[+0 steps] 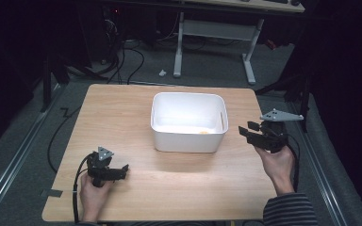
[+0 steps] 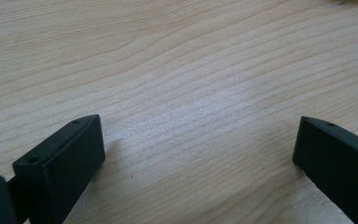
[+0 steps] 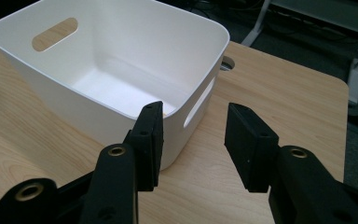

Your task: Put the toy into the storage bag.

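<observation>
Nearest the person, the left hand-held gripper (image 1: 122,170) lies low over the front left part of the bench (image 1: 122,117), its jaws spread wide with nothing but bare wood grain between them in the left gripper view (image 2: 198,154). Resting down there, well apart from everything else, it reads as parked: out of the way and not obstructing the middle of the bench.

Farther in and to the right, the right hand-held gripper (image 1: 246,130) is held up off the surface by the person's right hand (image 1: 278,162), a striped sleeve (image 1: 290,209) behind it. Its jaws stand partly apart and empty (no pad touches anything), and they point at the near right corner of the white tub (image 3: 121,60). In the right gripper view (image 3: 193,133) the gap between the jaws lines up roughly with the tub's side wall and its slotted handle cut-out (image 3: 200,102), so the pose looks like an approach to that wall or rim, or a lean over it toward the inside.

The tub sits upright at the middle of the bench, slightly toward the far edge (image 1: 188,122), open side up. A small yellowish thing (image 1: 204,132) lies on its floor near the right wall; what it is I cannot tell.

Beyond the bench are dark floor, cables and the white legs of another table (image 1: 247,56).
</observation>
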Available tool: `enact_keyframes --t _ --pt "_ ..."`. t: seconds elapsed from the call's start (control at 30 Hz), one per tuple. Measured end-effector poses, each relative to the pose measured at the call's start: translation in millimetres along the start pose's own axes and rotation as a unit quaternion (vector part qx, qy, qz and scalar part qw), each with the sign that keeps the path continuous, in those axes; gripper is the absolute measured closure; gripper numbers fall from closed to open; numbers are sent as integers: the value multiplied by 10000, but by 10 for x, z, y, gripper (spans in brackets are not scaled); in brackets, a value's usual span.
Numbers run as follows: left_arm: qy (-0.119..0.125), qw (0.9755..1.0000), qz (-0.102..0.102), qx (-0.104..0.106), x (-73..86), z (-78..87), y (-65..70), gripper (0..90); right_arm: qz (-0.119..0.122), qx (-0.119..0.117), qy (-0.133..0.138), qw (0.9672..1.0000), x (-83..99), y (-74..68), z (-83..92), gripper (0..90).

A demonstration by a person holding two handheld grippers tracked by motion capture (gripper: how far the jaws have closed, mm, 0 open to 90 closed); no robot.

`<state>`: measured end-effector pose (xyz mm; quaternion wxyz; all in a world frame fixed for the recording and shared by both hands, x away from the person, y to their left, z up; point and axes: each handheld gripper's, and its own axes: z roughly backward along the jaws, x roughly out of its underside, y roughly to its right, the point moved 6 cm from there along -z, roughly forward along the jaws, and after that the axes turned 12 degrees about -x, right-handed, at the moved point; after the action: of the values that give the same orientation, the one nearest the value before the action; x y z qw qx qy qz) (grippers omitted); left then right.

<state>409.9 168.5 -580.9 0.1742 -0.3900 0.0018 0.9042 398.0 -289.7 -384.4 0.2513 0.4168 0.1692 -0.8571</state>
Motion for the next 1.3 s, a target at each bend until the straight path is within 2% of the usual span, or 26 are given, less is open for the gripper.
enact_keyframes --t 0.03,0.2,0.5,0.63,0.97,1.13,1.3 --pt "-1 10000 -2 0 0 0 0 22 -36 -65 49 10000 21 -1 14 574" --pt "0 10000 -1 0 0 0 0 23 -104 -56 40 9999 114 27 48 571" --pt "0 10000 8 -8 1 1 1 23 -3 -100 119 9999 140 -22 200 564" --pt "0 10000 9 -8 1 1 1 23 -50 -110 126 9998 236 -38 262 563" --pt "1 10000 9 -7 1 1 1 23 -81 -143 131 9998 439 -94 283 559" --pt "1 10000 8 -8 1 1 1 23 -114 -182 167 9996 477 -112 278 557" --pt "1 10000 10 -7 1 1 1 23 -164 -249 164 9994 554 -135 206 553"
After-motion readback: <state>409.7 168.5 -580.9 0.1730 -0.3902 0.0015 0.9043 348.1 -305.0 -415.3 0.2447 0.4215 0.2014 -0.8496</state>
